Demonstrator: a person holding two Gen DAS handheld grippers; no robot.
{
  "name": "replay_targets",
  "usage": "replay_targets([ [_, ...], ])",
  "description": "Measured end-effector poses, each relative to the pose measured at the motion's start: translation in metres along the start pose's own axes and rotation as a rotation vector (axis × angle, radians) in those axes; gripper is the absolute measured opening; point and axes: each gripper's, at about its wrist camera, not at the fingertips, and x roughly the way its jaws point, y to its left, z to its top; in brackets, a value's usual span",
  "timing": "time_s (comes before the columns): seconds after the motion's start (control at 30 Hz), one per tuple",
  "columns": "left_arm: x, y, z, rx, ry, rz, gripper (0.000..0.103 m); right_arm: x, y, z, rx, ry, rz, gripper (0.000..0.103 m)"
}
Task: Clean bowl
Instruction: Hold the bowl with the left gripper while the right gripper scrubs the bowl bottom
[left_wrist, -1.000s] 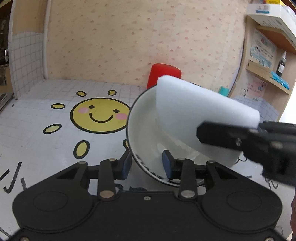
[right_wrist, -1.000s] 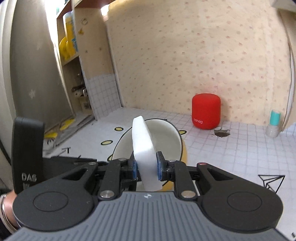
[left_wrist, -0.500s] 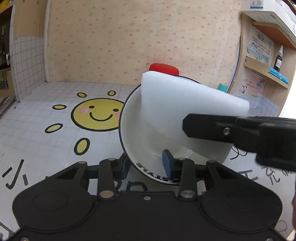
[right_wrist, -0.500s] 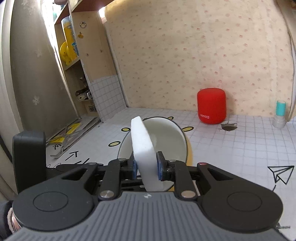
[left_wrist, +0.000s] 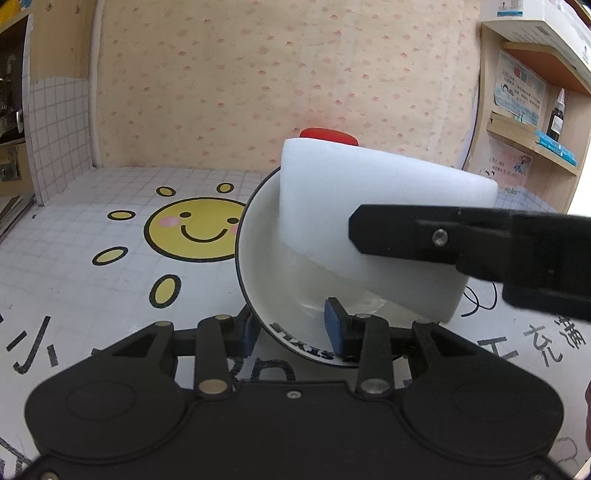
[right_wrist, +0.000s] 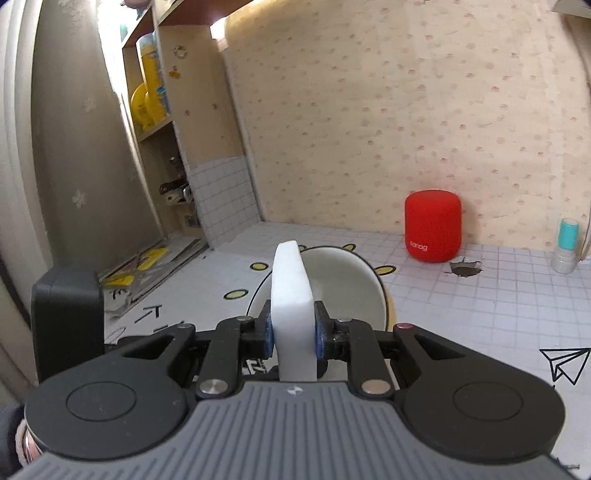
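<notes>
Your left claw (left_wrist: 291, 328) is clamped on the near rim of the white bowl (left_wrist: 273, 266), tilted up off the counter (left_wrist: 92, 288). Your right claw (right_wrist: 293, 334) grips the white sponge (right_wrist: 290, 291), its far end inside the bowl. Red speaker (right_wrist: 433, 226) sits far right by the wall

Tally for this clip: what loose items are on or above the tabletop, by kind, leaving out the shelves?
Bowl: 1
White sponge: 1
Red speaker: 1
Small bottle with teal cap: 1
Total: 4
</notes>
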Motion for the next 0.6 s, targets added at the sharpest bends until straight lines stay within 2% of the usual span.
replay_targets([
  [0.6, -0.0029, -0.0028, -0.0023, 0.016, -0.001, 0.003, 0.039, 0.0013, 0.0064, 0.0041, -0.062, 0.003, -0.067, 0.023],
])
